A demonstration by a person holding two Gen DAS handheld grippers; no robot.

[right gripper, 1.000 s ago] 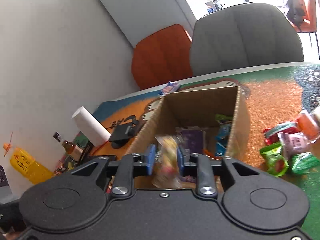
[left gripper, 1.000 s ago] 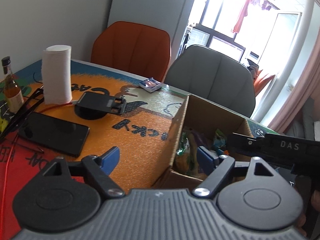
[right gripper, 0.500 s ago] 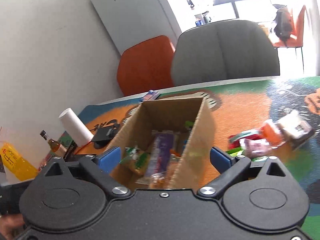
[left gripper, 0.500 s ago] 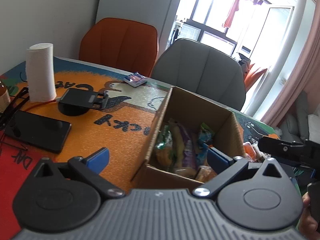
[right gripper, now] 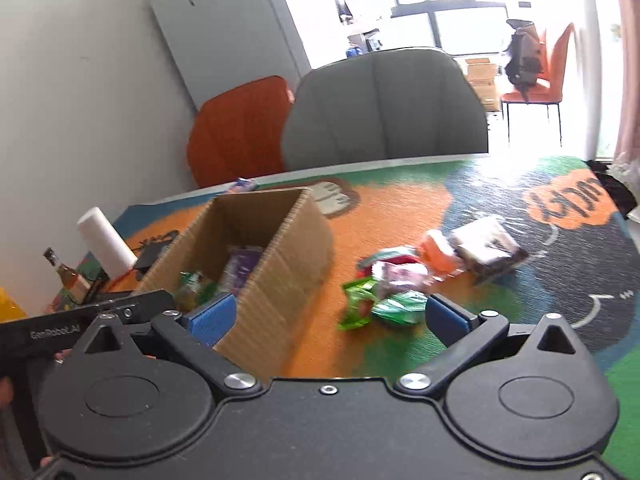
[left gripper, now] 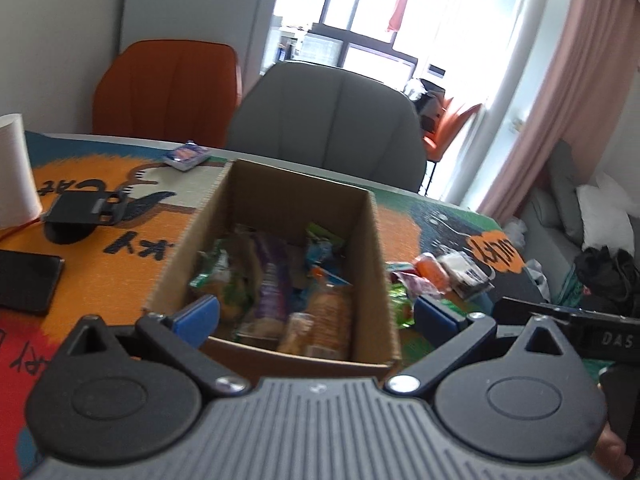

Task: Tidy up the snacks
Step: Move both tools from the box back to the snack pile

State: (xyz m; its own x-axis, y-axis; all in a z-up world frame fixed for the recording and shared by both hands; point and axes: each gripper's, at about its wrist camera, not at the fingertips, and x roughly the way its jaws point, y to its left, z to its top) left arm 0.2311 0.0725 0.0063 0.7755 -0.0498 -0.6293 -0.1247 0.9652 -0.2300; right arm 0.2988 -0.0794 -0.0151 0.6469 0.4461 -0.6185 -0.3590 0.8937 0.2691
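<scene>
- Looking along the left tongs: they are spread wide and empty, now swung to face the cardboard box, where several snack packets are already stowed.
- Looking along the right tongs: a packet clenched a second ago has been released, the jaws are opening with nothing between them, and loose snacks on the worktop remain to be collected.
</scene>
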